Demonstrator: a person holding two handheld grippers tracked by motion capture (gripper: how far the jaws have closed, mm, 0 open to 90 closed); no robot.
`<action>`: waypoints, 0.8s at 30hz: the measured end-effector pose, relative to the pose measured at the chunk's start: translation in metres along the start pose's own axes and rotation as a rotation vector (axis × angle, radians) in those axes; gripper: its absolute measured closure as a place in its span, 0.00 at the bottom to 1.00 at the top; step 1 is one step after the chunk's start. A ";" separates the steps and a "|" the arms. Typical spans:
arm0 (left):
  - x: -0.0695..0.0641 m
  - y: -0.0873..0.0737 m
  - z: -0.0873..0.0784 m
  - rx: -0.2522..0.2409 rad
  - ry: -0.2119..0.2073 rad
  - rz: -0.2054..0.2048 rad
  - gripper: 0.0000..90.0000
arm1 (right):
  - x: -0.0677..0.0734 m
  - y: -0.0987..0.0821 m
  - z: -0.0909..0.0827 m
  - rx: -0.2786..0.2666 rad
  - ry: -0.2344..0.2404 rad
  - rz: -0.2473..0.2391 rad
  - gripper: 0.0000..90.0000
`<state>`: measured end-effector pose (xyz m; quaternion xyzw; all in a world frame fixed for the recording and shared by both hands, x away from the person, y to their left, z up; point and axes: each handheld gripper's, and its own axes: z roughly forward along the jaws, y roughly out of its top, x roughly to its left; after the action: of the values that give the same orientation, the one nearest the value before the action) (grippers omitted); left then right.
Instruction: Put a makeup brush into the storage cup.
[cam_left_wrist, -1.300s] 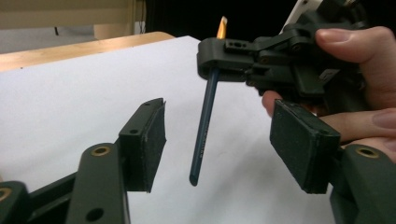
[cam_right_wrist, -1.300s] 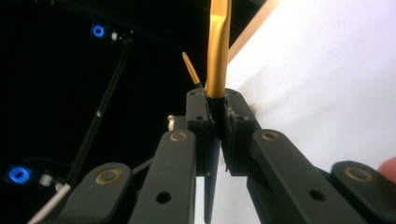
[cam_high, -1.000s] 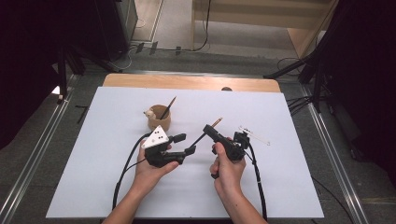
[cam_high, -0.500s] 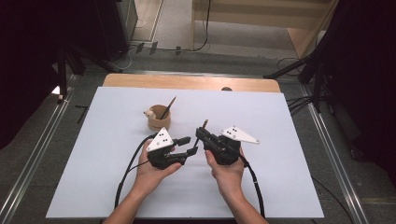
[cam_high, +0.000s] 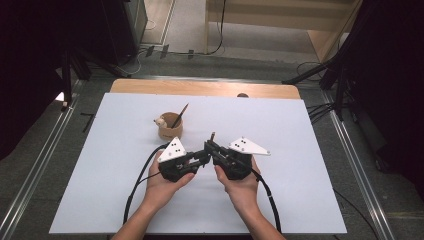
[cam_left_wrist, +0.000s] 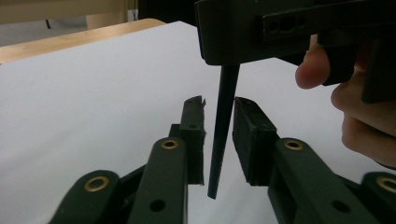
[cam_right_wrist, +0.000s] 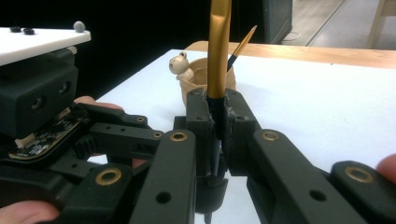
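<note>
My right gripper (cam_high: 212, 146) is shut on a paintbrush (cam_right_wrist: 218, 51) with a gold upper shaft and a black tapered handle, held upright. The handle's thin end (cam_left_wrist: 223, 140) hangs between the jaws of my left gripper (cam_left_wrist: 219, 135). Those jaws have just been closing, and a narrow gap still shows on each side of the handle. The two grippers meet nose to nose in the middle of the white table (cam_high: 300, 140). Behind them stands a wooden cup (cam_high: 170, 131) with a small bear figure (cam_right_wrist: 179, 63) on its rim and a second brush (cam_high: 179, 116) inside.
The wooden table edge (cam_high: 200, 87) runs along the far side. Black cables (cam_high: 142, 175) trail from both grippers toward the person. Metal rails (cam_high: 45, 160) flank the table, and dark equipment stands at left and right.
My right gripper has swung left and turned, bringing the brush from a slant to upright at the left gripper's jaws. The left jaws have narrowed around the handle.
</note>
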<state>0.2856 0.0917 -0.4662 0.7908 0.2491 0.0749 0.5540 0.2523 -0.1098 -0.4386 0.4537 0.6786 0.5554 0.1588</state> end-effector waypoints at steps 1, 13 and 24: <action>0.000 0.000 0.000 -0.001 -0.001 0.000 0.85 | 0.001 0.000 0.000 0.000 0.001 0.000 0.94; 0.000 0.000 0.000 -0.011 -0.028 -0.006 0.88 | 0.006 0.000 0.002 0.019 0.021 -0.033 0.94; 0.001 0.001 -0.002 -0.017 -0.042 -0.004 0.95 | 0.006 0.001 0.001 -0.009 0.036 -0.050 0.69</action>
<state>0.2855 0.0935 -0.4648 0.7869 0.2383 0.0593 0.5661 0.2504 -0.1042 -0.4366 0.4259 0.6900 0.5623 0.1623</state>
